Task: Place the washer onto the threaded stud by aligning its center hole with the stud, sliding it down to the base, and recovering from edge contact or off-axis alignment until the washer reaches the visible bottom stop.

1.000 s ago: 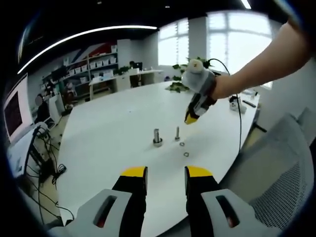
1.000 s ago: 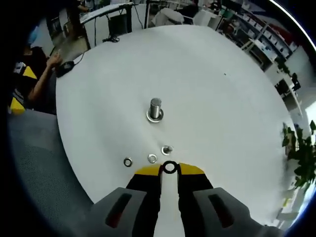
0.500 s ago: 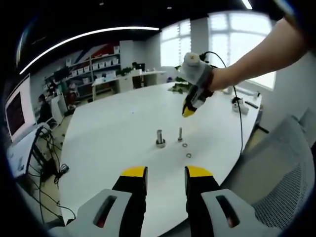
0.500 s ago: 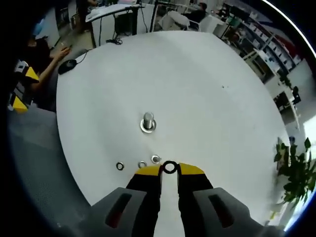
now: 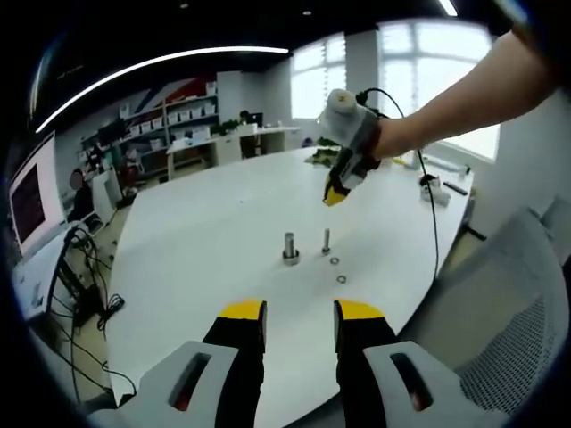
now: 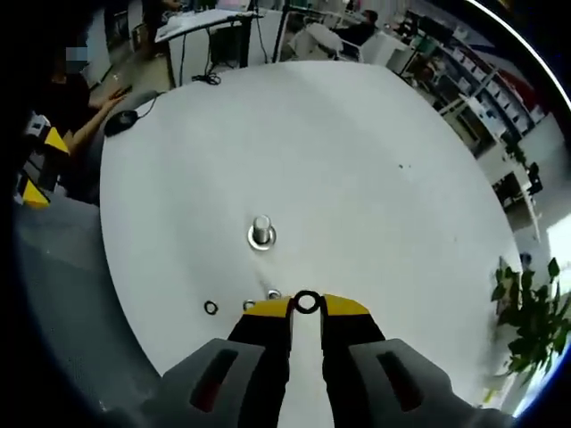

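In the right gripper view my right gripper [image 6: 307, 310] is shut on a black washer [image 6: 307, 302], pinched edgewise at the jaw tips high above the white table [image 6: 375, 178]. The thin threaded stud [image 6: 273, 293] stands just ahead of the left jaw tip, and a thicker stud [image 6: 261, 232] on a round base lies farther out. In the left gripper view the right gripper [image 5: 334, 196] hangs above the thin stud [image 5: 326, 241], held by a person's arm coming in from the right. The thick stud [image 5: 290, 248] stands left of the thin one. My left gripper [image 5: 299, 319] is open near the table's front edge.
Two loose washers [image 5: 334, 261] [image 5: 342, 279] lie on the table beside the thin stud, also seen as small rings [image 6: 211, 308] [image 6: 249, 306]. A grey mesh chair [image 5: 500, 312] stands at the right. A plant [image 6: 535, 312] and desks with shelves lie beyond the table.
My right gripper has risen and drawn back with the washer, so the studs look smaller in its view. The left gripper has stayed open and almost still.
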Demonstrator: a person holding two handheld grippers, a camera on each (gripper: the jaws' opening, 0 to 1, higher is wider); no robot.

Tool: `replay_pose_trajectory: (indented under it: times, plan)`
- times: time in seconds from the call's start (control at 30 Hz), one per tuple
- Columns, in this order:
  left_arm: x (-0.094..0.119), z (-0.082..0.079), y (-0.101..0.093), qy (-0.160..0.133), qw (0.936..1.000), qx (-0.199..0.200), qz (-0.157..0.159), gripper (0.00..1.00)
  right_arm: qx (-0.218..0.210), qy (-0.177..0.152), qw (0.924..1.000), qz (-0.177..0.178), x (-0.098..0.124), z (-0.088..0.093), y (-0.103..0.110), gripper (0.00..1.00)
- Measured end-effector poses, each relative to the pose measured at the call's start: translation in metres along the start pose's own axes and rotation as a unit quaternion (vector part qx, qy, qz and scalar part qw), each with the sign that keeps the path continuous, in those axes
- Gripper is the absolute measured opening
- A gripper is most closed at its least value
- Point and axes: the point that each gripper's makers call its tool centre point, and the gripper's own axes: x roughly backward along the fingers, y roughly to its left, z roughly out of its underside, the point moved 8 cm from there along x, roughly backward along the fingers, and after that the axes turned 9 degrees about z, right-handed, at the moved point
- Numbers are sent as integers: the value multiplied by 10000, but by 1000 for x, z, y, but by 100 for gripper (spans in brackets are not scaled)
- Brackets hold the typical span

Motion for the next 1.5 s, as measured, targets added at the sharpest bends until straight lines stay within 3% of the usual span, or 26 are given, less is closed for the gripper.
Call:
replay_pose_trajectory:
  times: [0.33, 0.87, 1.5]
  plan:
    - [-1, 1, 0, 16, 10000, 48, 73, 28, -147, -11, 9999, -39, 1, 6, -13, 13]
    - [-3, 3, -2, 131, 9998, 47, 138, 28, 413, 123, 9969, -657, -26, 11, 23, 13]
    - [-4, 4, -2, 192, 9997, 9, 133, 28, 538, 379, 9947, -789, -46, 13, 30, 13]
